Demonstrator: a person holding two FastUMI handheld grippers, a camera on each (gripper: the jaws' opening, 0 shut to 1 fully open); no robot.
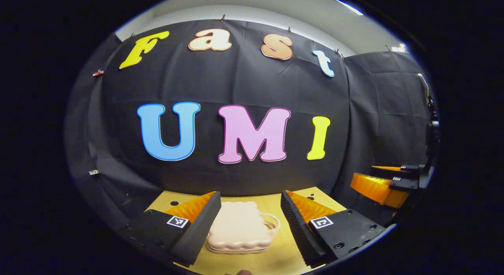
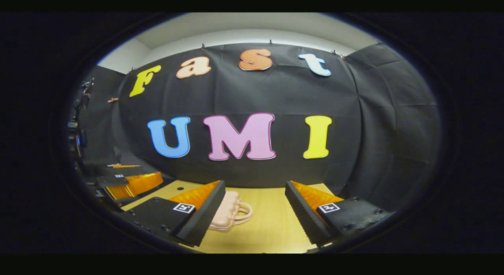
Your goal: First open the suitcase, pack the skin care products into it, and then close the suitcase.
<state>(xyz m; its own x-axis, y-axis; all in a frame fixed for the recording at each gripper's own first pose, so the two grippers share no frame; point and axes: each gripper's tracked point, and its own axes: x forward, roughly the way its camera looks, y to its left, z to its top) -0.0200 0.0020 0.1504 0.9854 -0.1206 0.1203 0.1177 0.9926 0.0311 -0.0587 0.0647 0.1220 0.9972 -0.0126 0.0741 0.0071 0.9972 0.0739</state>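
A small pale pink suitcase (image 1: 240, 227) lies flat and closed on the wooden table (image 1: 271, 204), its handle pointing right. My left gripper (image 1: 250, 204) hovers above it, open, one finger over each side of the case. In the right gripper view the suitcase (image 2: 228, 214) lies partly behind the left finger of my right gripper (image 2: 255, 194), which is open with nothing between its fingers. The right gripper (image 1: 390, 184) also shows at the far right of the left gripper view, and the left gripper (image 2: 126, 180) at the far left of the right gripper view.
The black cloth wall stands close behind the table's far edge (image 2: 256, 187). Small holes dot the tabletop (image 1: 311, 197) near the back. A dark stand with equipment (image 2: 76, 129) rises at the left of the right gripper view.
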